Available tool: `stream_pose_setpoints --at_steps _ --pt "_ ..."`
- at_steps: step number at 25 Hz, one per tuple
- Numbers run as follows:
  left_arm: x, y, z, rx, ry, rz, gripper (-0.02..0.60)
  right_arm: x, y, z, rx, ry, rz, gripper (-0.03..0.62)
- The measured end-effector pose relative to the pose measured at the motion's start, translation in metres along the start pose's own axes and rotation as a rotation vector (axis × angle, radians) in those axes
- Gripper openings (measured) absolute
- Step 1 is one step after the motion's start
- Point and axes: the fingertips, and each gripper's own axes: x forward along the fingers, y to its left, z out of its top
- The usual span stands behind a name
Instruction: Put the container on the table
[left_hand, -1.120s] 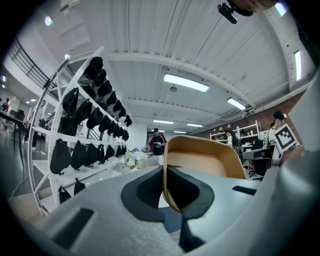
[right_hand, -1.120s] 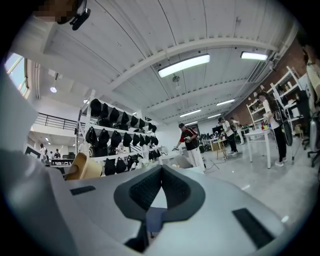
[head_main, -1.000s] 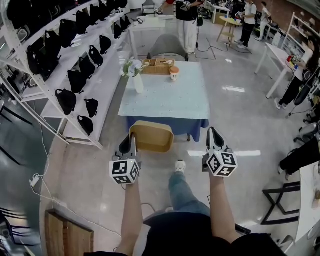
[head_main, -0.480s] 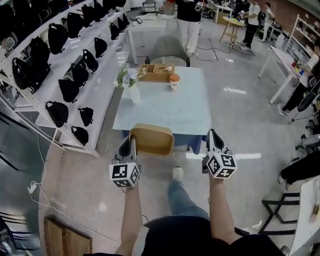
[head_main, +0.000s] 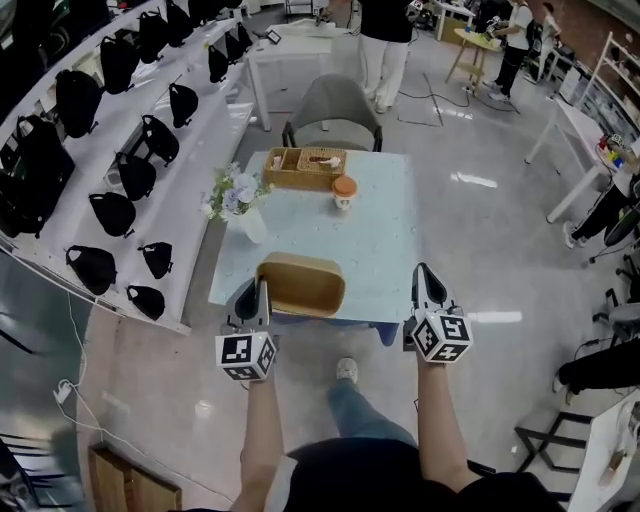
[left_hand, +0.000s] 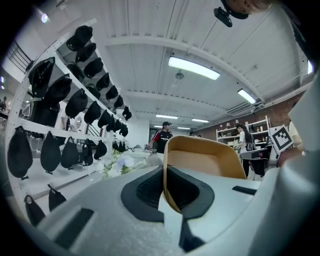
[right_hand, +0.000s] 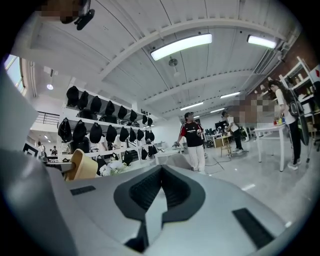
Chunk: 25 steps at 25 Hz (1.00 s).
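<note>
A tan, bowl-like container (head_main: 300, 285) hangs over the near edge of the light blue table (head_main: 385, 235). My left gripper (head_main: 262, 291) is shut on its left rim and points level. In the left gripper view the container's thin wall (left_hand: 210, 160) stands clamped between the two dark pads of the left gripper (left_hand: 165, 176). My right gripper (head_main: 425, 272) is level at the table's near right corner, shut with nothing in it. In the right gripper view its pads meet (right_hand: 161, 172), and the container (right_hand: 82, 165) shows far left.
On the table stand a vase of flowers (head_main: 240, 205), a wicker tray (head_main: 305, 165) and a cup with an orange lid (head_main: 344, 190). A grey chair (head_main: 335, 105) sits behind it. White shelves with black bags (head_main: 110, 150) run along the left. People (head_main: 385, 40) stand at the back.
Both grippers and the container have come forward to the table. The container, short of the table's edge a second ago, is now over its near edge. The grip is unchanged.
</note>
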Motion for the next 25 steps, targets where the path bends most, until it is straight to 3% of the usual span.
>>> stream_pose_setpoints --at_steps 9,25 --pt "0.109 0.003 0.015 0.015 0.004 0.005 0.015 0.106 -0.042 0.010 0.005 0.032 0.033 -0.002" --pt "0.183 -0.010 0.017 0.012 0.018 -0.067 0.015 0.146 -0.064 0.014 0.024 0.032 -0.009 -0.002"
